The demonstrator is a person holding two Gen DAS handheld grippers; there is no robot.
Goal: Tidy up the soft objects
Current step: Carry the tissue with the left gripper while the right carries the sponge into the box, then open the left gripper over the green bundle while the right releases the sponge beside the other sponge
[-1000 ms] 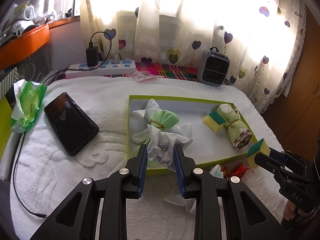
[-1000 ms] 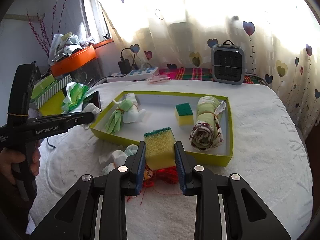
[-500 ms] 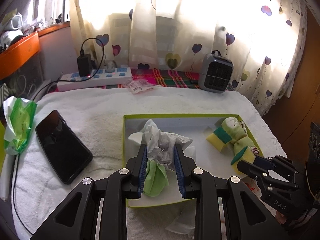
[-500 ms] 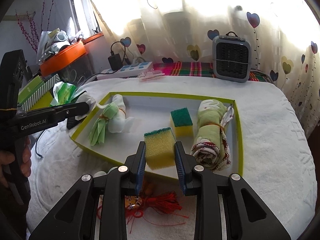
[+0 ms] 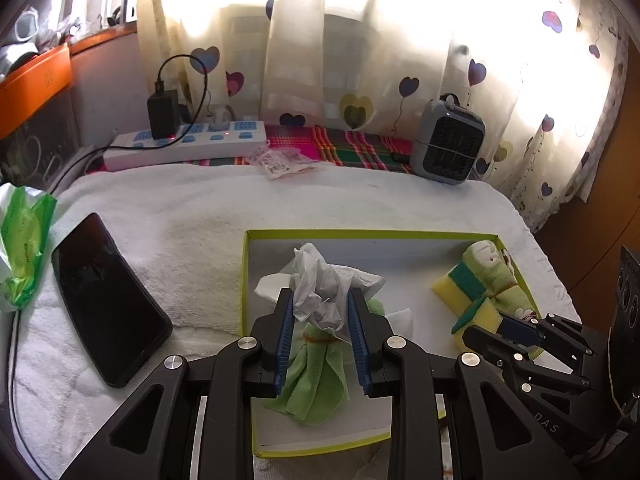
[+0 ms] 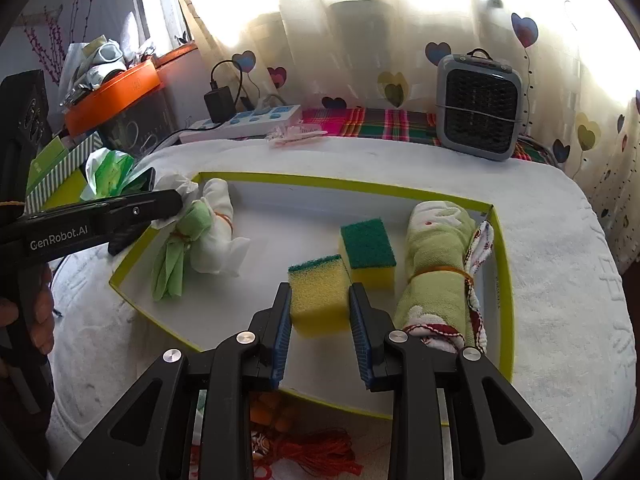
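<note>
My left gripper is shut on a crumpled white tissue, held over the left part of the green-rimmed tray. Under it in the tray lies a green-and-white cloth bundle. My right gripper is shut on a yellow sponge with a green top, low over the tray's middle. Just beyond it a second sponge sits beside a rolled green towel tied with a band. The left gripper reaches in from the left, next to the cloth bundle.
The tray sits on a white towel-covered surface. A black phone and a green plastic bag lie to the left. A power strip and a small grey heater stand at the back. Red thread lies in front of the tray.
Both grippers have moved forward from in front of the tray to over it, slightly lower, each still holding its load: tissue in the left, sponge in the right.
</note>
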